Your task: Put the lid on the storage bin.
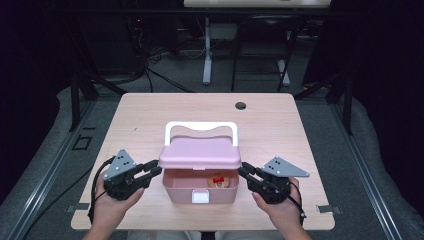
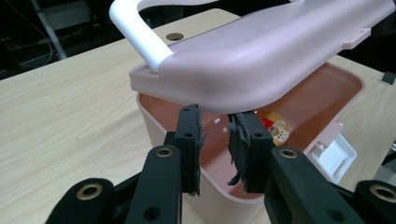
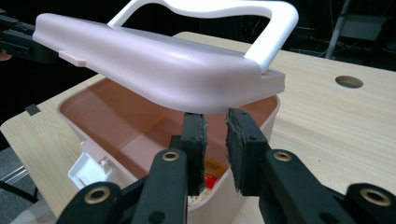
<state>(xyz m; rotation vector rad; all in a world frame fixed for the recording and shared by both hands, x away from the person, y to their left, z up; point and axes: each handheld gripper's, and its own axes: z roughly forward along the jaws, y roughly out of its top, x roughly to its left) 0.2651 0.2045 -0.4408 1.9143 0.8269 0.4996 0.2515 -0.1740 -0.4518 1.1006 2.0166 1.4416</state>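
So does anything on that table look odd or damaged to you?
Mostly tidy. The pink box has its lid propped half open, tilted up at the front, with a hand-held gripper at each side edge. The black pads on the left hand-held gripper look frayed, with torn bits hanging off. Nothing is spilled.

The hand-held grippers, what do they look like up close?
Each hand-held gripper, left and right, is black with two jointed jaws, brass-coloured rivets at the joints and rough black pads. A grey three-cornered plate sits on top, and a black cable trails off.
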